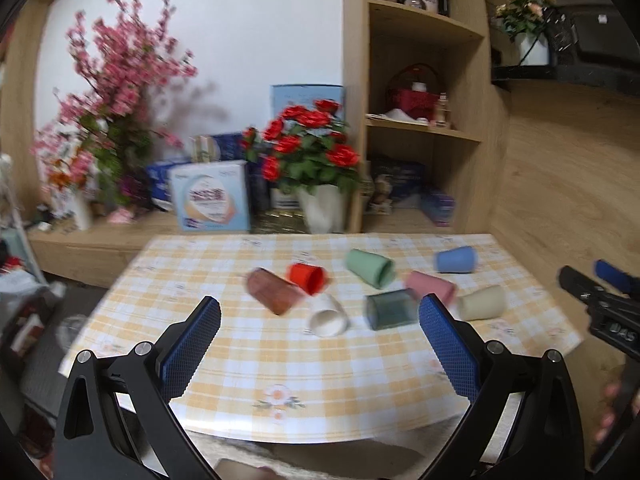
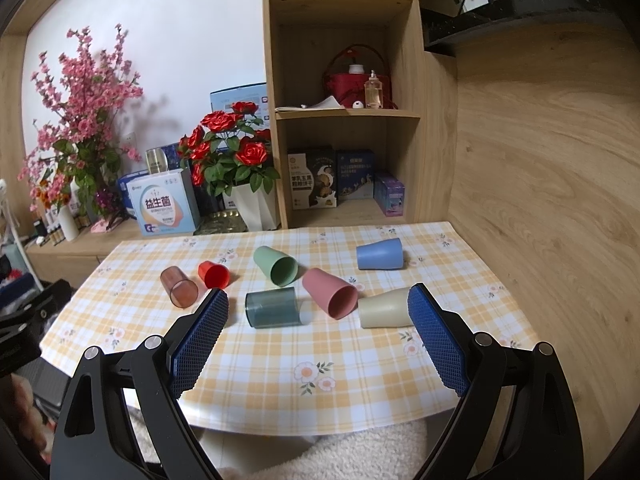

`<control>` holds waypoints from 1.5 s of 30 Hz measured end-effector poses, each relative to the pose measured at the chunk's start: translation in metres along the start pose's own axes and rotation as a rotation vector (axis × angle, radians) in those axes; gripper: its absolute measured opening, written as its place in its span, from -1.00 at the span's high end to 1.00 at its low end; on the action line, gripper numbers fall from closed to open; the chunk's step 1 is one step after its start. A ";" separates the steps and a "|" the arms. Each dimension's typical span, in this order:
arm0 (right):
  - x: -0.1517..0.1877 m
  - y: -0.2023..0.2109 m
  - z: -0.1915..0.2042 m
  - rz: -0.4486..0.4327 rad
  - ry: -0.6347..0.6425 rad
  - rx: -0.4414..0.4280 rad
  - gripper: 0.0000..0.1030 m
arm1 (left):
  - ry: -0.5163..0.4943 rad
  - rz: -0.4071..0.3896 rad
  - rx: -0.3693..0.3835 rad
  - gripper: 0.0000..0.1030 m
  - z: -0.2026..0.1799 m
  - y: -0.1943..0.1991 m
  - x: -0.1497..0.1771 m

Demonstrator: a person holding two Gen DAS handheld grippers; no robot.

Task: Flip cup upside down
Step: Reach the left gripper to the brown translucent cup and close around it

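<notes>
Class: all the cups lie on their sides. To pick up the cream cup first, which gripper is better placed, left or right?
Probably right: the cream cup lies beside the open right gripper; the left gripper faces the white cup.

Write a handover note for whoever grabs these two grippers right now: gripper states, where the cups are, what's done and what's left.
Left gripper: open, holding nothing, short of the cups.
Right gripper: open, holding nothing, also short of them.
Cups: eight, all on their sides on the checked table: brown cup, red cup, green cup, blue cup, teal cup, pink cup, cream cup, and white cup, seen only from the left wrist.
Done: none upside down yet.
Left: grasp and flip.
</notes>
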State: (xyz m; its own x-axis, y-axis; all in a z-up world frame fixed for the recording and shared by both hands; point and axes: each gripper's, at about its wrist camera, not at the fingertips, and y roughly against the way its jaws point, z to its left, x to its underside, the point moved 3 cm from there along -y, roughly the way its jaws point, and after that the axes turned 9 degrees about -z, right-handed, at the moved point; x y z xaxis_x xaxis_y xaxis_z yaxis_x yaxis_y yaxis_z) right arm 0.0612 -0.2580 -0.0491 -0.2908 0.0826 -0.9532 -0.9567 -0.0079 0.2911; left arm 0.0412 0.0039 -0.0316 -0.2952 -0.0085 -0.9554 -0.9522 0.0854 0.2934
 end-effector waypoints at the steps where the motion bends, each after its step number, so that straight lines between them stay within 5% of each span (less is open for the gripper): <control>1: -0.001 0.000 -0.002 -0.001 -0.008 0.001 -0.71 | 0.004 0.005 0.008 -0.88 0.001 0.000 -0.001; 6: -0.003 -0.013 -0.015 0.009 -0.054 -0.002 -0.71 | 0.057 0.019 0.064 -0.88 0.015 -0.010 -0.003; 12: 0.007 -0.061 -0.034 0.047 -0.043 0.030 -0.71 | 0.004 0.035 -0.051 -0.88 0.053 -0.043 -0.001; 26: 0.061 -0.163 -0.042 0.256 -0.112 -0.070 -0.71 | 0.090 0.372 -0.180 -0.88 0.111 -0.175 0.040; 45: 0.102 -0.218 -0.073 0.390 -0.081 0.025 -0.71 | 0.717 0.643 -0.235 -0.67 0.165 -0.365 0.083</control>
State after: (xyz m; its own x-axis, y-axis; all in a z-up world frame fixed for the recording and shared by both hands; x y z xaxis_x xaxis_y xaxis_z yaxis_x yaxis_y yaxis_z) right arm 0.2387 -0.3203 -0.2159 -0.6290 0.1565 -0.7615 -0.7736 -0.0296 0.6330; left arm 0.3776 0.1365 -0.2236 -0.6652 -0.6378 -0.3884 -0.5626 0.0861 0.8222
